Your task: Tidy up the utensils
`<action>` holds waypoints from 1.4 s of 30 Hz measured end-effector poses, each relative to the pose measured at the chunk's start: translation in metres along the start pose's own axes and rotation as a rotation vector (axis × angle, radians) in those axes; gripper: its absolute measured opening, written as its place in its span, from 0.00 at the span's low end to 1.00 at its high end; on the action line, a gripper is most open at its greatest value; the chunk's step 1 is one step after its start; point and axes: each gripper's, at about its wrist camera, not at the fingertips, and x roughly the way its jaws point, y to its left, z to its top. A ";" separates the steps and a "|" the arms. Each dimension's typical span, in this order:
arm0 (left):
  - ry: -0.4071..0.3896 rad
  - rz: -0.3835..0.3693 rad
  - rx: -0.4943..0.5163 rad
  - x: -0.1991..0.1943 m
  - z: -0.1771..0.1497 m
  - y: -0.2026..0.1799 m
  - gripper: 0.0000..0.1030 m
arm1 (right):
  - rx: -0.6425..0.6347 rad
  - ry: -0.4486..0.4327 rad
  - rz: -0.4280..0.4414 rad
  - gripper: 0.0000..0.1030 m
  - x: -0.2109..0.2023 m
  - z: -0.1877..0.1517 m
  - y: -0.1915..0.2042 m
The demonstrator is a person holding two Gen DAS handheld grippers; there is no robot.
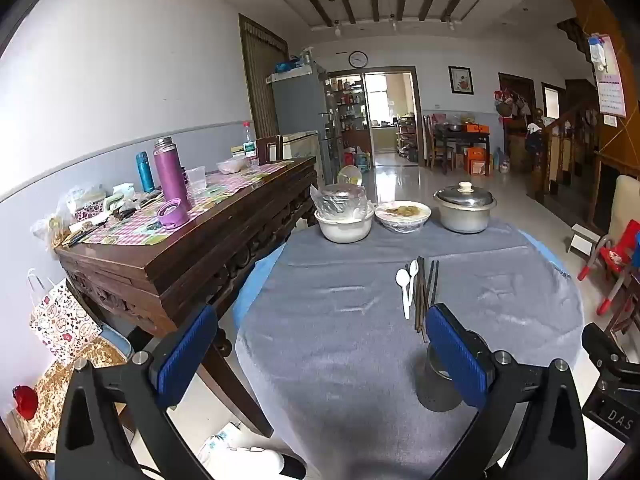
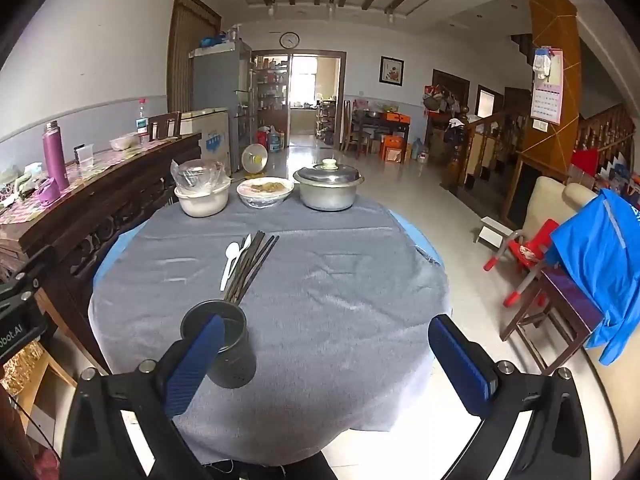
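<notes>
Left wrist view:
Left tool point(image 1: 316, 344): blue-padded fingers spread wide, released, nothing between them, hung over the near part of the table.
Table point(image 1: 340, 340): round, covered by a grey cloth.
Utensils: two white plastic spoons point(image 1: 405, 288) lay flat beside a bundle of dark wooden chopsticks point(image 1: 425, 292), mid-table, right of centre, handles toward the camera.
Holder: dark metal perforated utensil cup point(image 1: 436, 388) stood upright just near of the chopstick ends, partly hidden behind the right finger.
Far edge: white bowl with a plastic-wrapped metal bowl on it point(image 1: 344, 224), wrapped dish of food point(image 1: 402, 216), lidded aluminium pot point(image 1: 465, 210), in a row.
Side: dark carved wooden sideboard point(image 1: 192, 256) on the left, purple thermos flask point(image 1: 170, 170) on it.

Right wrist view:
Right tool point(image 2: 322, 352): fingers wide apart, released, empty, above the near table edge.
Holder: utensil cup point(image 2: 234, 360) upright, open mouth visible, partly behind the left finger, near-left on the cloth.
Utensils: spoons point(image 2: 230, 260) and chopsticks point(image 2: 250, 268) lay on the cloth just beyond the cup; chopstick ends reached close to its rim, contact could not be told.
Far edge: same bowl, dish and pot in a row.
Right side: red plastic child's chair point(image 2: 524, 256) on the floor, blue garment point(image 2: 600, 268) draped over a chair.
</notes>
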 end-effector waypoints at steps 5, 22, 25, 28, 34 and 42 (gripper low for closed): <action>-0.003 -0.003 0.006 0.000 -0.004 -0.001 1.00 | 0.005 0.006 0.001 1.00 0.003 0.000 -0.002; 0.004 -0.006 0.025 0.004 -0.010 -0.008 1.00 | 0.014 0.023 0.003 1.00 0.010 -0.002 -0.007; 0.008 -0.006 0.027 0.006 -0.010 -0.010 1.00 | 0.019 0.031 0.004 1.00 0.012 -0.001 -0.007; 0.013 -0.006 0.029 0.009 -0.011 -0.012 1.00 | 0.016 0.025 0.000 1.00 0.015 -0.002 -0.006; 0.020 -0.006 0.034 0.013 -0.012 -0.013 1.00 | 0.015 0.020 -0.006 1.00 0.020 -0.003 -0.005; 0.027 -0.010 0.036 0.018 -0.012 -0.014 1.00 | 0.033 -0.010 0.006 1.00 0.022 -0.003 -0.007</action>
